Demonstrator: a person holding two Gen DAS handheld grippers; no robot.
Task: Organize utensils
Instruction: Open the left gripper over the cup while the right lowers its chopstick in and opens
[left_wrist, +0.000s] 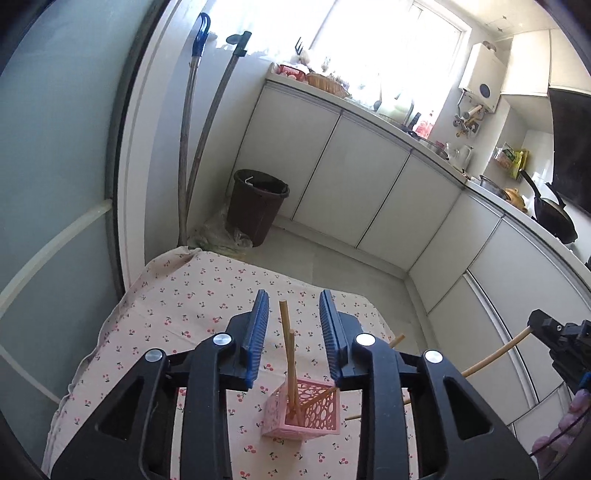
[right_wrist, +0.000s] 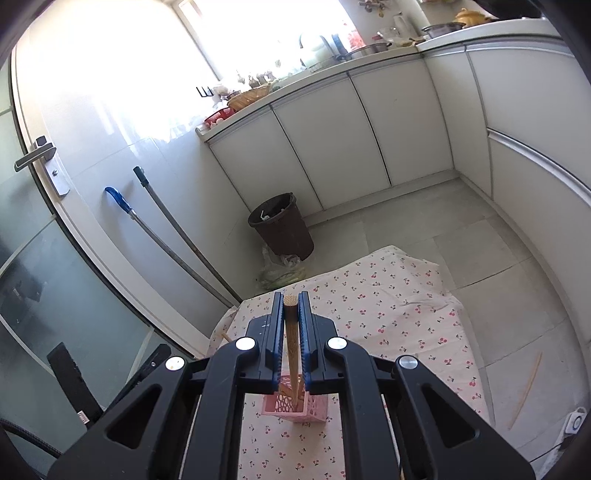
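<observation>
The pink lattice holder (left_wrist: 302, 411) stands upright on the cherry-print cloth (left_wrist: 177, 295), at about six o'clock in your left wrist view, just below the gap between the left gripper's (left_wrist: 294, 325) pads. Two wooden chopsticks (left_wrist: 288, 354) stand in it, leaning toward twelve o'clock; a third leans out toward two o'clock. Your left gripper is parted, its blue pads clear on either side of the standing sticks and touching neither.

Your right gripper (right_wrist: 291, 308) is clamped on a single wooden chopstick (right_wrist: 291, 347), whose blunt end shows at the pad tips while its lower end points down toward the holder (right_wrist: 291, 406) at six o'clock. In the left view that gripper sits at three o'clock, the stick slanting from it toward the holder.

One loose chopstick (right_wrist: 526, 391) lies on the floor tiles at four o'clock in the right view. Beyond the cloth, a dark bin (right_wrist: 280, 225) stands at twelve o'clock against the white cabinets (right_wrist: 332, 136), with two mop handles (right_wrist: 173, 232) leaning at ten o'clock.
</observation>
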